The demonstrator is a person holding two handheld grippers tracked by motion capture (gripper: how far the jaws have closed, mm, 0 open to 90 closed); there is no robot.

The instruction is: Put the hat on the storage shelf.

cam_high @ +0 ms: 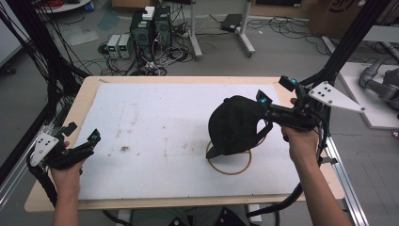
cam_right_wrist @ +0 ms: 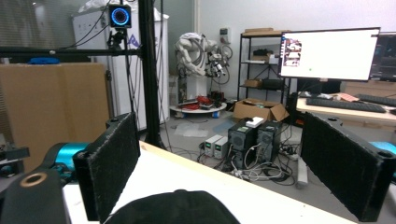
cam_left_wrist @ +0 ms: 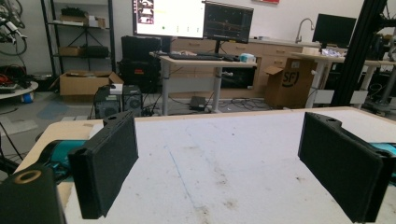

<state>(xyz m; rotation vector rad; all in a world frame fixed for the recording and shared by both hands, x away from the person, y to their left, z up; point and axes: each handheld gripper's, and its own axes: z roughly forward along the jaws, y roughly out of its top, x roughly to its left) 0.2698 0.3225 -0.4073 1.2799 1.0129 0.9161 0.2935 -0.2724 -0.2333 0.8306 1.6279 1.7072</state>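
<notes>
Right gripper [cam_high: 273, 101] at right edge of table, jaws apart, nothing clamped; black cap [cam_high: 235, 125] just below and ahead of jaws, hanging or resting over wooden ring [cam_high: 229, 162], contact unclear. Left gripper [cam_high: 82, 136] jaws apart, empty, low at table's left edge.

White mat [cam_high: 164, 122] wide, bare to left: ample room.

Cap likely light, soft, floppy; stiff brim best hold. Ring thin, rigid, may slide.

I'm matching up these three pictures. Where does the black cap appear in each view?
High view: the black cap sits right of centre, over a thin ring on the white table mat, with the right claw at its far right side.
Left gripper view: not in it.
Right gripper view: its dark crown rises at bottom centre.
Shared landmark: the computer towers on the floor.
</notes>
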